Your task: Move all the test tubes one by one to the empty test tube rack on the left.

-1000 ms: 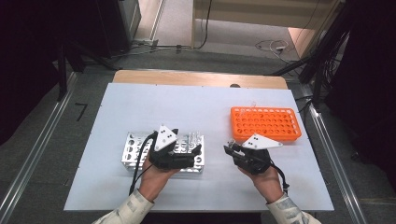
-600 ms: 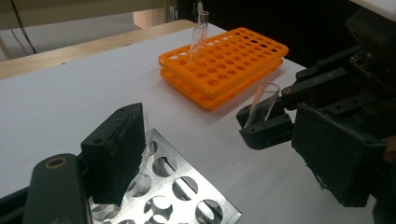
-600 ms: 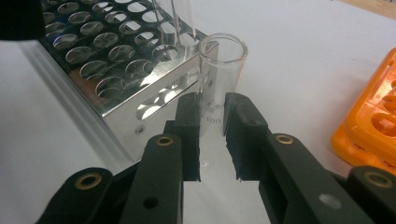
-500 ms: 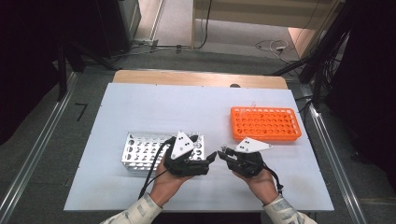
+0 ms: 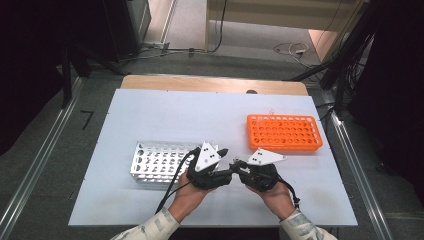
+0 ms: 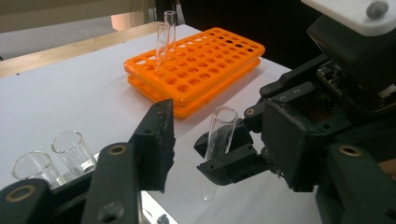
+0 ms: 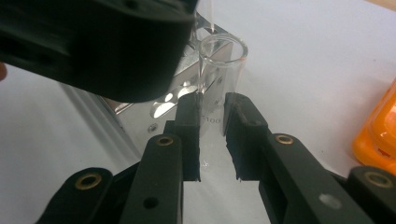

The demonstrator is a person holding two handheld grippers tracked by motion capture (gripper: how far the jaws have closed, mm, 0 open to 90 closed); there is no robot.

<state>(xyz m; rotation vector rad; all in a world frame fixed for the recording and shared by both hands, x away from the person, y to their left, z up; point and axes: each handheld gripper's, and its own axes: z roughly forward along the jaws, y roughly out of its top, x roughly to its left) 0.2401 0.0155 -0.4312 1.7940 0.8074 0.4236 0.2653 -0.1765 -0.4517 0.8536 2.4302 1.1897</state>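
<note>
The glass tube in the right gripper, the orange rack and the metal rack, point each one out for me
glass tube (image 6: 219,135), left gripper view, on its clear wall above the jaws.
orange rack (image 5: 284,133), high view, on its holed top face.
metal rack (image 5: 156,161), high view, on its holed top plate.

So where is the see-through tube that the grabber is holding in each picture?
High view: too small to make out; it would be where the two grippers meet, low in the middle.
Left gripper view: the glass tube stands upright in the middle, pinched by the right gripper.
Right gripper view: the glass tube rises between the jaws, top middle.
Shared landmark: the orange rack.
</note>
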